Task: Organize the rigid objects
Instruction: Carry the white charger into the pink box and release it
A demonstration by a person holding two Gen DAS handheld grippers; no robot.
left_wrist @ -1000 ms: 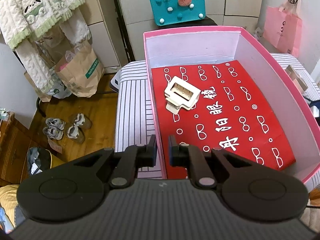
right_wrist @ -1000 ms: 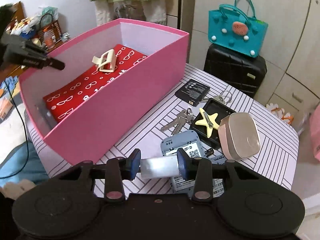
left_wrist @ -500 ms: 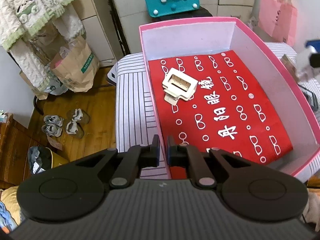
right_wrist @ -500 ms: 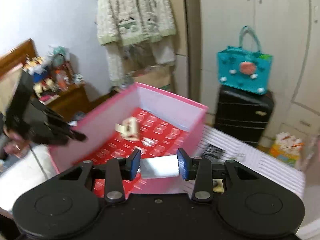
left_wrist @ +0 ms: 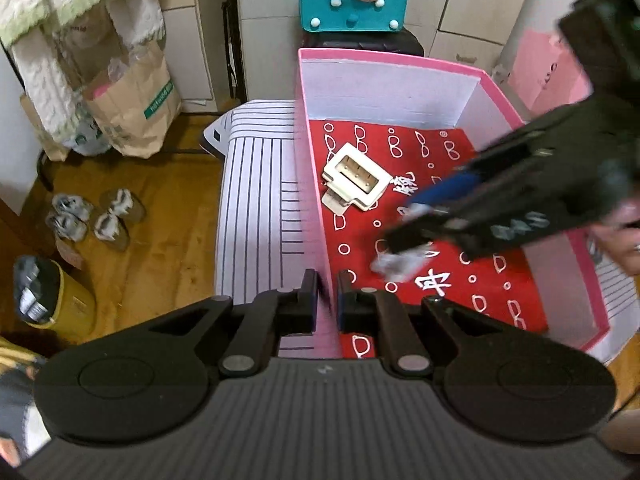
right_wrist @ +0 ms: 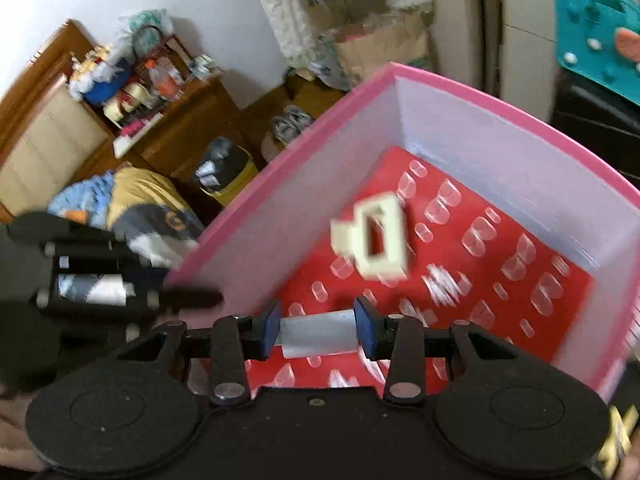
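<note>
The pink box [left_wrist: 400,60] stands open on the striped surface, its walls pink outside and white inside. On its floor lies a flat red sheet [left_wrist: 452,280] printed with white glasses and characters. A cream plastic piece [left_wrist: 356,180] with a rectangular window lies on the red sheet, in the far left part of the box, near the left wall but not touching it. A small white-grey block [right_wrist: 318,334] is above the near part of the red sheet, held across its two ends; in the left wrist view it is blurred.
</note>
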